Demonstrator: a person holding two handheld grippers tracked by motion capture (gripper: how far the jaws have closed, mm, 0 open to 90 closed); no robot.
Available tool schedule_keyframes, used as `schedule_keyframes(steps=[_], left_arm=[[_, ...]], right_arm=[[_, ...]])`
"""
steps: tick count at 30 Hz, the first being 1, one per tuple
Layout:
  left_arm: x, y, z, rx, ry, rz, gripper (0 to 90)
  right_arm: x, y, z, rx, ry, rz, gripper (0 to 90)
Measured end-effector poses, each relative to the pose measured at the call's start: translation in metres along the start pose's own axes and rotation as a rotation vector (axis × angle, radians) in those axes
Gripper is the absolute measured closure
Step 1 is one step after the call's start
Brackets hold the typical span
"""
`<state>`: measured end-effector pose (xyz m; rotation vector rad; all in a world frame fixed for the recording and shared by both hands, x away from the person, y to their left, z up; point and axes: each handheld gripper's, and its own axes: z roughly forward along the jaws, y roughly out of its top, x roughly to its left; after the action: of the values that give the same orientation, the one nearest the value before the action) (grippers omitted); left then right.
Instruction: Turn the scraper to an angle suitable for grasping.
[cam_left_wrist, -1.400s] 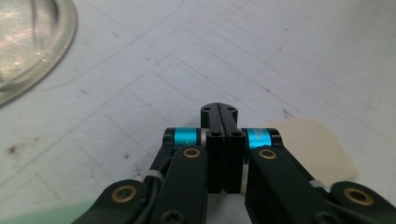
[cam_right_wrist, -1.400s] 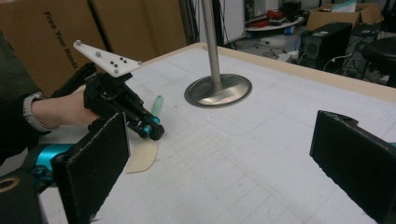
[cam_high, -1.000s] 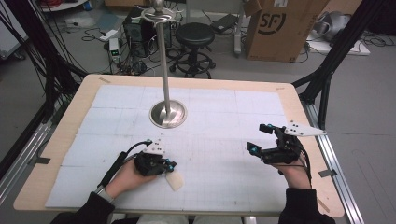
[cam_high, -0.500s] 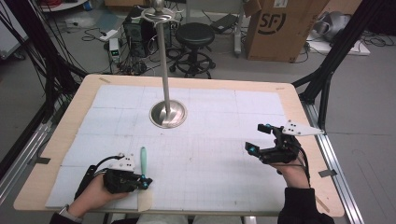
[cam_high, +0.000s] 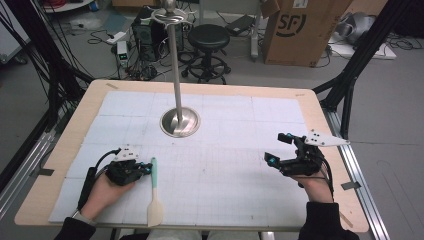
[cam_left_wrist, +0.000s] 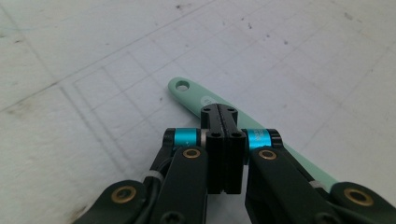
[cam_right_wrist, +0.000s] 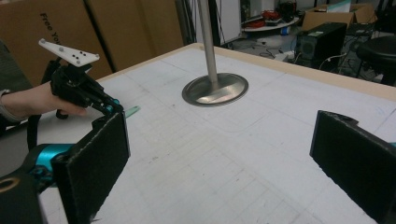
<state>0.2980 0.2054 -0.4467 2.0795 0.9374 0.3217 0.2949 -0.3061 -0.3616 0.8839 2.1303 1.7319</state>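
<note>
**Left gripper clamps the spatula handle near the table's front edge**

Since the earlier frames the left gripper (cam_high: 145, 167) has slid sideways, away from the middle of the table's front and toward its left side, and the mint-green spatula (cam_high: 154, 192) now lies flat on the white mat (cam_high: 225, 165) with its pale blade toward the person. Over the same time the right gripper (cam_high: 281, 149) has kept its place.

From the high view, the steel stand (cam_high: 179, 121) serves as the landmark: the spatula lies nearer the person than the stand's round base and a little to its left, its handle pointing roughly back toward the base. The left gripper meets the handle near its far end. The right gripper hovers well to the right of the stand, near the table's right edge.

Along the left gripper view, the two jaws are clenched together over the green handle (cam_left_wrist: 201, 100), whose end with its hanging hole sticks out beyond them.

Along the right gripper view, the black pads (cam_right_wrist: 95, 154) stand far apart with nothing between them. The stand's base (cam_right_wrist: 215, 88) sits ahead, and the left gripper (cam_right_wrist: 112, 106) is beside it to the left, at the green handle's tip.
</note>
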Motion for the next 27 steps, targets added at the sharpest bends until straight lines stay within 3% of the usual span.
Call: schedule_keyframes(steps=[3, 10, 15, 19, 21, 26, 27], left_arm=[[-0.011, 0.008, 0.011, 0.005, -0.054, 0.013, 89.9], [-0.067, 0.03, 0.042, 0.043, -0.161, 0.162, 89.9], [-0.105, 0.035, 0.05, 0.061, -0.238, 0.284, 89.9], [-0.118, 0.033, 0.051, 0.067, -0.312, 0.339, 89.9], [-0.12, 0.033, 0.051, 0.072, -0.339, 0.338, 89.9], [-0.117, 0.034, 0.053, 0.068, -0.358, 0.325, 89.7], [-0.117, 0.034, 0.051, 0.065, -0.342, 0.329, 89.6]], right_arm=[[0.001, 0.0, 0.001, 0.006, 0.0, -0.001, 3.9], [0.0, -0.001, 0.003, 0.011, 0.001, 0.001, 3.9], [0.0, -0.001, 0.002, 0.009, 0.005, 0.001, 3.9], [0.0, -0.001, 0.0, 0.003, 0.004, 0.0, 3.9], [0.0, -0.001, -0.001, 0.005, 0.001, 0.002, 3.9], [0.001, -0.001, 0.0, 0.008, 0.0, 0.001, 3.9], [0.0, -0.001, 0.0, 0.008, 0.001, -0.001, 3.9]])
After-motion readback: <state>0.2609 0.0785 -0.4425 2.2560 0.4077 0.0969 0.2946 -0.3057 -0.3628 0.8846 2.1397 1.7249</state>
